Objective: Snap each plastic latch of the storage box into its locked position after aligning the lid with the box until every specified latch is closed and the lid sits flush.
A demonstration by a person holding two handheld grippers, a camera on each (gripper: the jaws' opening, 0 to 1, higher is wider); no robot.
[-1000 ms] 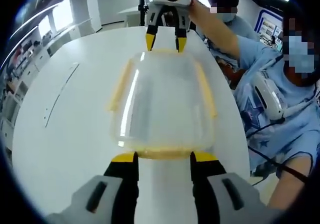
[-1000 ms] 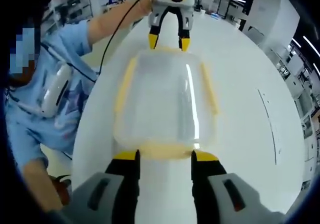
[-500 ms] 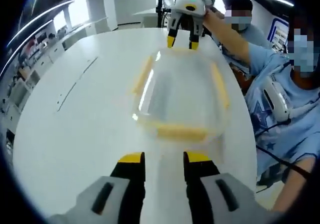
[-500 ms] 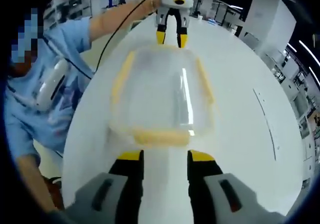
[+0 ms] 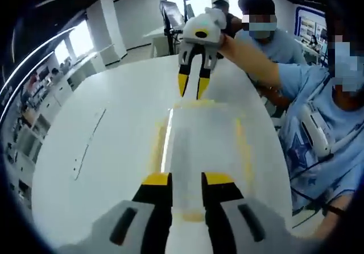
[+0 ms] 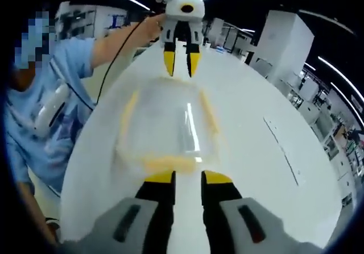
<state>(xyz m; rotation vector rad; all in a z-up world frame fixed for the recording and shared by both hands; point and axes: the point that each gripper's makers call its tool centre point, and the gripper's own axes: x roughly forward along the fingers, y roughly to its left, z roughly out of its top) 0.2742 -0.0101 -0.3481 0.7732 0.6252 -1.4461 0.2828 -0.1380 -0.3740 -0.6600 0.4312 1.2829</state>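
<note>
Two grippers face each other across the clear rectangular plastic storage box with yellow latches (image 5: 199,152), long axis 12–6.

Left gripper view: left gripper (image 5: 186,180) has jaws nearly together, above the box's 6 o'clock end latch; right gripper (image 5: 193,86) at 12.

Right gripper view: right gripper (image 6: 187,178), narrow gap, just short of the near latch; white table (image 6: 256,157) open toward 3.

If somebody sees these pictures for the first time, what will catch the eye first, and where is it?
The clear storage box with yellow latches lies in the middle of the white table, one gripper at each short end. In the left gripper view, the right gripper points its yellow-tipped jaws down at the far end. The left gripper hangs over the near latch, jaws slightly apart.
</note>
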